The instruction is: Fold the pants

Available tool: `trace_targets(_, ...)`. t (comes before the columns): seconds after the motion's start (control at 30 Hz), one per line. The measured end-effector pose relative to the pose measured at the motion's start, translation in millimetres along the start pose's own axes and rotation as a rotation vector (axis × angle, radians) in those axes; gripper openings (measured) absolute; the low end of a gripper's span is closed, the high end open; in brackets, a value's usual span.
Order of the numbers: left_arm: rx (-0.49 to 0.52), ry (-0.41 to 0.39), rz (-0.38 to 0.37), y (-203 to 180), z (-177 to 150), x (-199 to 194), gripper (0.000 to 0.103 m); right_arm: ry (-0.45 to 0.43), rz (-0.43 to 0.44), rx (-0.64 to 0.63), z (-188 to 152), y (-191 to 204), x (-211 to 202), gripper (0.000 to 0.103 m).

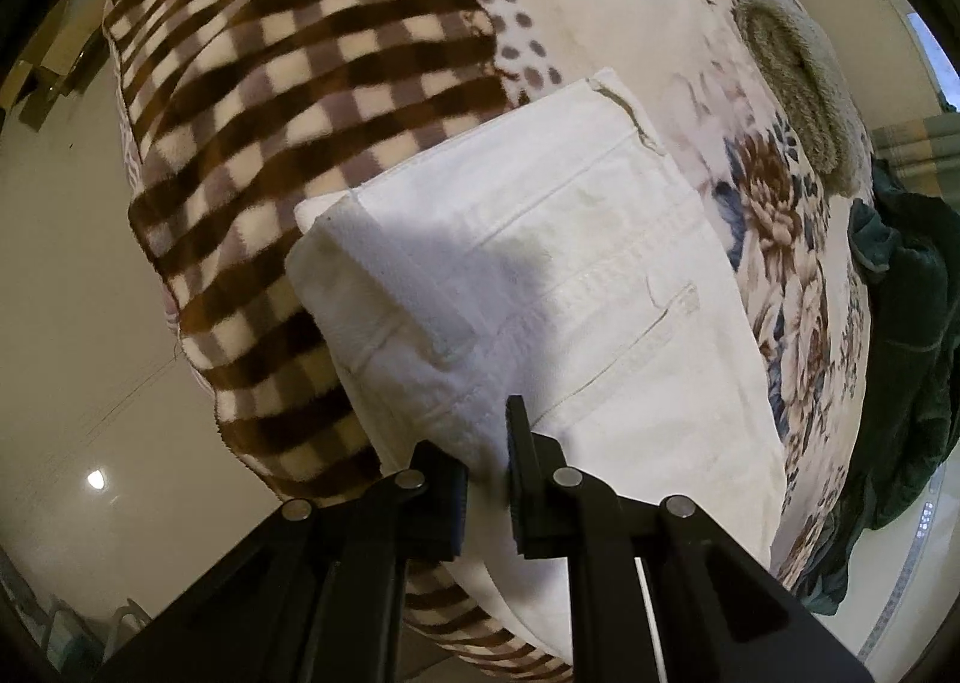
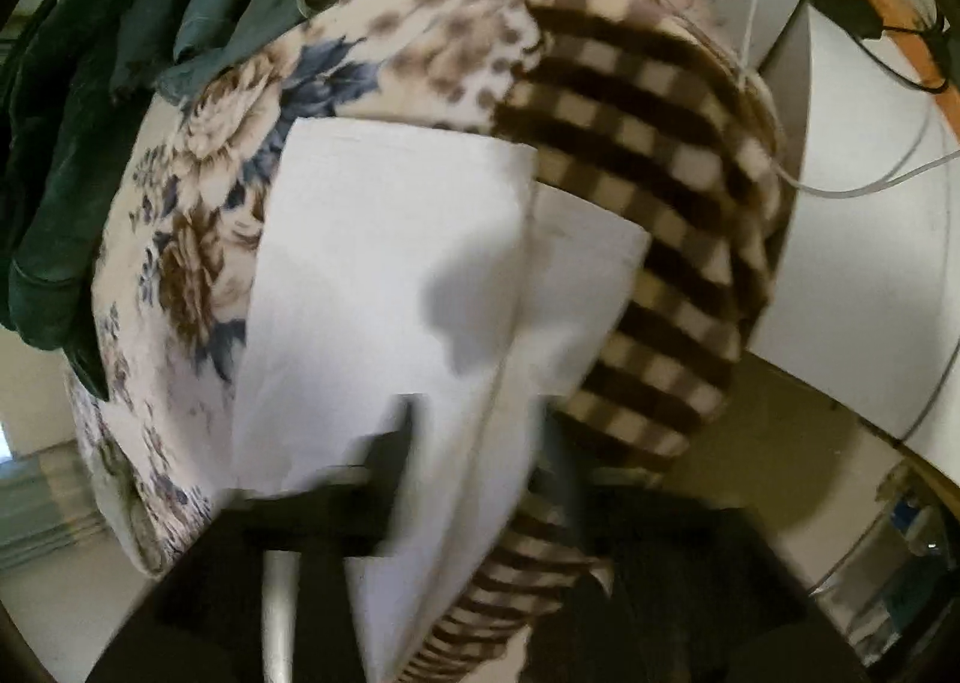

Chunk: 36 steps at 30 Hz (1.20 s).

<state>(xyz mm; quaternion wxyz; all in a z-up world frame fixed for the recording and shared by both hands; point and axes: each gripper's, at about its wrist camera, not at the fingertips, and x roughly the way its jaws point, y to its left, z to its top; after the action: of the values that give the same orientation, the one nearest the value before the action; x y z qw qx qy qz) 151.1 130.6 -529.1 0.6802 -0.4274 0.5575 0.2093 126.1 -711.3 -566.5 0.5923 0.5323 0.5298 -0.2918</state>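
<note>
White pants (image 1: 570,287) lie folded on a blanket with brown checks and flowers (image 1: 288,101); the waistband and a back pocket face up. My left gripper (image 1: 487,479) is shut on the near edge of the pants at the waistband. In the right wrist view the pants (image 2: 384,275) lie as a folded white panel. My right gripper (image 2: 474,461) is blurred, with white cloth between its fingers; it looks shut on the pants' near edge.
A dark green garment (image 1: 912,323) hangs over the blanket's right side, also in the right wrist view (image 2: 66,143). A tan fuzzy item (image 1: 798,77) lies farther back. Glossy floor (image 1: 66,293) lies left. Cables and a white surface (image 2: 870,215) are at right.
</note>
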Motion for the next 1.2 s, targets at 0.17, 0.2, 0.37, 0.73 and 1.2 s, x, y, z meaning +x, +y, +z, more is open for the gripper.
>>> trace_targets(0.17,0.018,0.012,0.014,-2.0,2.3,0.8,0.009,-0.034,-0.039,0.081,12.8,-3.0,33.2,0.041)
trace_targets(0.2,0.020,0.014,0.015,-1.4,2.9,1.0,0.009,-0.061,-0.055,0.076,12.7,-2.9,36.9,0.005)
trace_targets(0.37,0.056,0.021,0.026,-5.8,4.4,-2.3,0.009,-0.167,-0.104,0.014,-3.1,10.3,3.6,0.002)
trace_targets(0.73,0.082,0.064,0.082,-8.4,1.2,-4.6,0.023,-0.016,-0.049,0.088,4.7,-38.7,19.7,0.075)
trace_targets(1.2,0.772,0.042,0.232,-175.3,-152.0,24.5,0.077,-0.206,0.021,0.058,13.9,-37.1,21.9,0.070)
